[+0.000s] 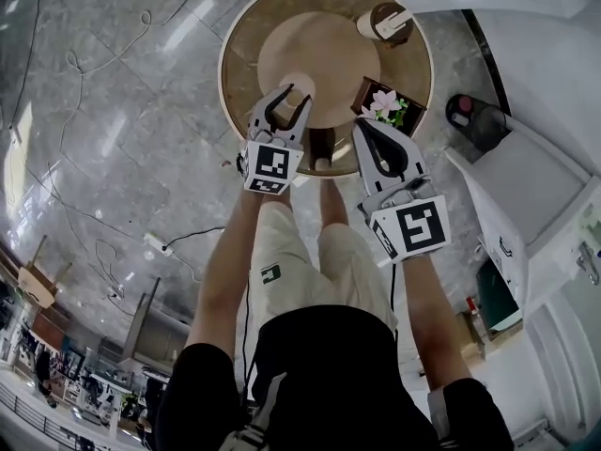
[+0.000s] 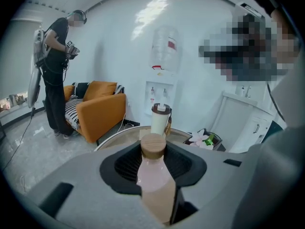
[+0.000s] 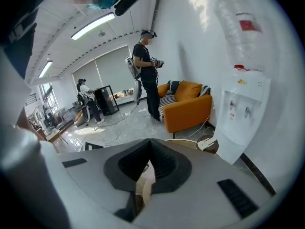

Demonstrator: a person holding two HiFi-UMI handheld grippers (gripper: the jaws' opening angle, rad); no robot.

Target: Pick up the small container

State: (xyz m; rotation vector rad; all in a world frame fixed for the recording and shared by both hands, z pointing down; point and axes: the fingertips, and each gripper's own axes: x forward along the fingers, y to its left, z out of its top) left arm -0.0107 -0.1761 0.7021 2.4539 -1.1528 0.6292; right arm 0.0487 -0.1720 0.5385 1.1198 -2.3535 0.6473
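Observation:
The small container is a pale pink bottle (image 1: 297, 83) with a round wooden cap (image 2: 153, 146). It stands upright between the jaws of my left gripper (image 1: 293, 97), over the near part of the round wooden table (image 1: 235, 54). In the left gripper view the bottle (image 2: 153, 180) fills the gap and my left gripper (image 2: 155, 162) is shut on it. Whether it rests on the table or hangs above it I cannot tell. My right gripper (image 1: 362, 126) is at the table's near right edge, shut with nothing held; its jaws meet in the right gripper view (image 3: 148, 146).
A cream tumbler (image 1: 383, 22) with a dark lid stands at the table's far side. A dark box with a pink flower (image 1: 385, 106) sits on the right. Beyond the table are an orange armchair (image 2: 97, 109), a water dispenser (image 2: 162, 80) and a standing person (image 2: 57, 70). White cabinets (image 1: 526, 186) flank the right.

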